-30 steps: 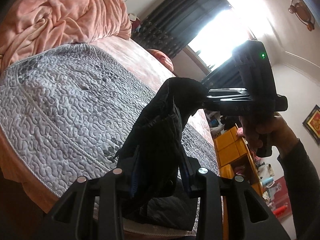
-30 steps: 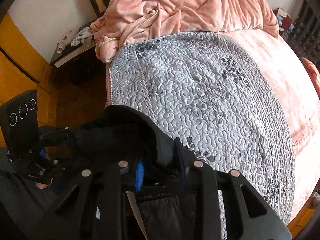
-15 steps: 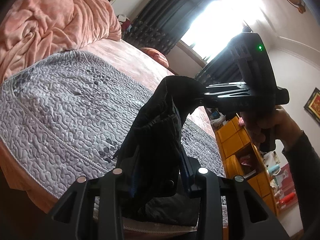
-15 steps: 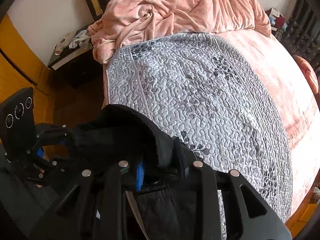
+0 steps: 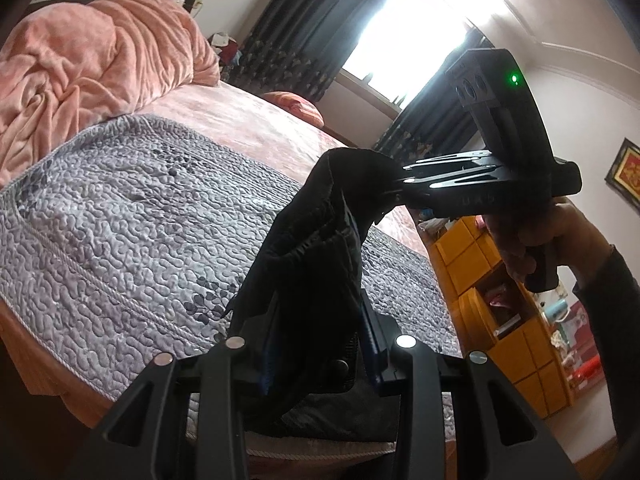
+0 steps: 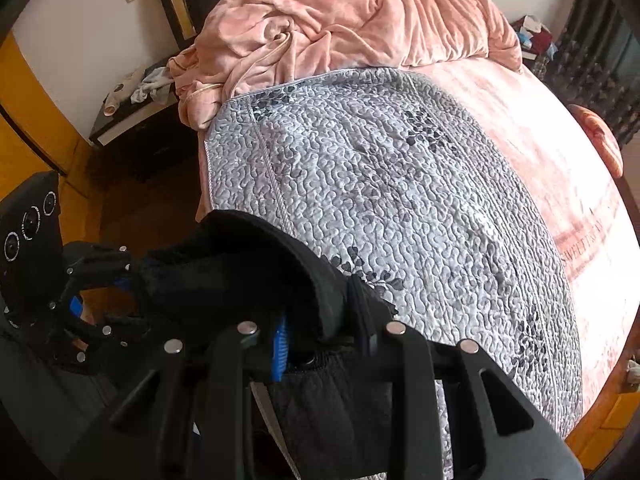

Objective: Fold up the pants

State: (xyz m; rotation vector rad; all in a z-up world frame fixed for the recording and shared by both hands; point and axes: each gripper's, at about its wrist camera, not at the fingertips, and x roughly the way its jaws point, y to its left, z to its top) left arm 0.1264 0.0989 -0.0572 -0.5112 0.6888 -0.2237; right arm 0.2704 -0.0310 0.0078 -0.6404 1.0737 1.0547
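The black pants (image 5: 308, 264) hang in the air between my two grippers, above the near edge of the grey quilted bedspread (image 5: 120, 208). My left gripper (image 5: 320, 344) is shut on one part of the waistband. My right gripper (image 5: 394, 190) is shut on another part, higher and further off; it also shows in the right wrist view (image 6: 324, 336). There the pants (image 6: 240, 264) stretch leftwards to the left gripper (image 6: 100, 292). The lower part of the pants drops out of sight below the grippers.
A crumpled pink blanket (image 6: 352, 20) lies at the head of the bed on a pink sheet (image 6: 560, 152). A dark nightstand (image 6: 132, 120) stands left of the bed. Yellow cabinets (image 5: 496, 300) and a curtained window (image 5: 404, 28) are beyond the bed.
Both grippers have lifted and tilted a little with the pants still held between them. The bed sits lower and further off in both views.
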